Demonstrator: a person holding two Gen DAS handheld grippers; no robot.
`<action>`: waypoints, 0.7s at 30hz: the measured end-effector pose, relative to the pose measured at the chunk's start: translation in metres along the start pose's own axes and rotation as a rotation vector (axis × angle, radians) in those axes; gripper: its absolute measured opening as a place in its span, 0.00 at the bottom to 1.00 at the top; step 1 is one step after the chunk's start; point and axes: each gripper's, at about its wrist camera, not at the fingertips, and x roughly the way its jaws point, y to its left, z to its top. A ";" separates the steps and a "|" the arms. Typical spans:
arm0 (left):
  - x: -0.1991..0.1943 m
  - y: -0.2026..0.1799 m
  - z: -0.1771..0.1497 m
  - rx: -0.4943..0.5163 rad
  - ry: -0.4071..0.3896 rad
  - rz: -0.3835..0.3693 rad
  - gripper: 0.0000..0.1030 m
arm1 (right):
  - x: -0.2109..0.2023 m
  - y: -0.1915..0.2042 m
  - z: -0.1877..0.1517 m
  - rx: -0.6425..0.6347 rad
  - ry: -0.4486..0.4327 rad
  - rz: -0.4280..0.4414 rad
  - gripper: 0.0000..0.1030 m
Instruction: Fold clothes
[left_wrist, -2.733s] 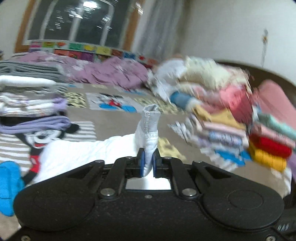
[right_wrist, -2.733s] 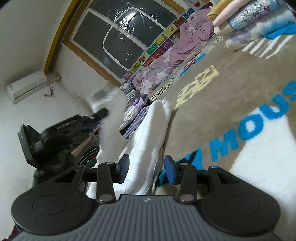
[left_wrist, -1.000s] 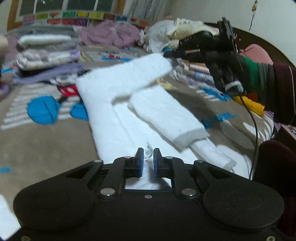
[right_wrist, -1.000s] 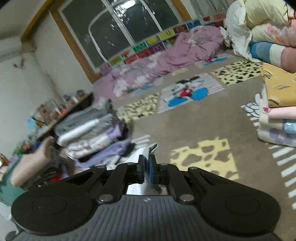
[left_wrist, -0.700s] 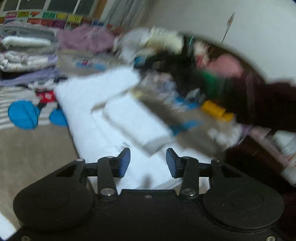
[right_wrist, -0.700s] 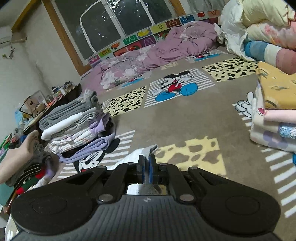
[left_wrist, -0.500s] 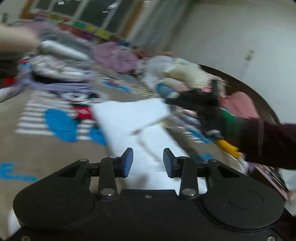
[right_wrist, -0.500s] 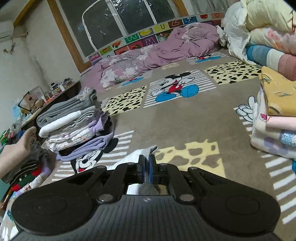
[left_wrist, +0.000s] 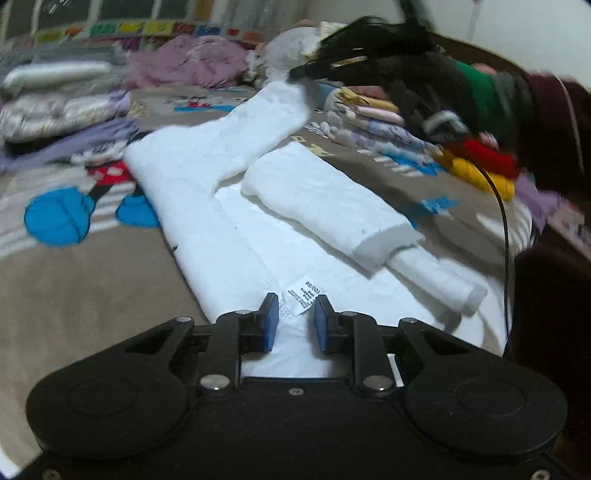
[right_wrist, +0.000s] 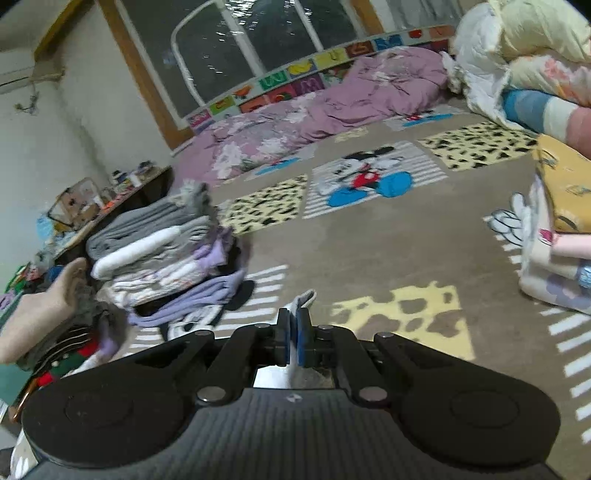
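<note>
A white garment (left_wrist: 207, 206) lies spread on the patterned rug. One sleeve with a grey cuff (left_wrist: 325, 206) is folded across its middle. My left gripper (left_wrist: 291, 321) is open, low over the garment's near edge by the care label (left_wrist: 304, 295). My right gripper (left_wrist: 295, 75) shows in the left wrist view, shut on the other sleeve's cuff and holding that sleeve (left_wrist: 255, 133) lifted above the garment. In the right wrist view my right gripper (right_wrist: 294, 336) pinches a white and grey cuff (right_wrist: 304, 299).
A stack of folded clothes (right_wrist: 162, 251) stands on the left, and another stack (left_wrist: 384, 122) on the right. A purple quilt (right_wrist: 325, 110) lies at the back under the window. A cable (left_wrist: 506, 236) hangs from the right arm.
My left gripper let go of the garment, opened, and now sits over its near edge. My right gripper stays shut on the sleeve cuff and holds it raised.
</note>
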 end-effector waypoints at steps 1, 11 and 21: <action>0.001 0.000 0.000 -0.006 0.001 0.007 0.19 | -0.003 0.004 0.000 -0.006 -0.006 0.016 0.05; 0.002 0.004 0.003 -0.073 0.002 -0.007 0.19 | -0.055 0.067 -0.021 -0.204 -0.055 0.240 0.05; 0.001 0.006 0.004 -0.104 -0.001 -0.018 0.20 | -0.071 0.147 -0.098 -0.712 0.075 0.310 0.05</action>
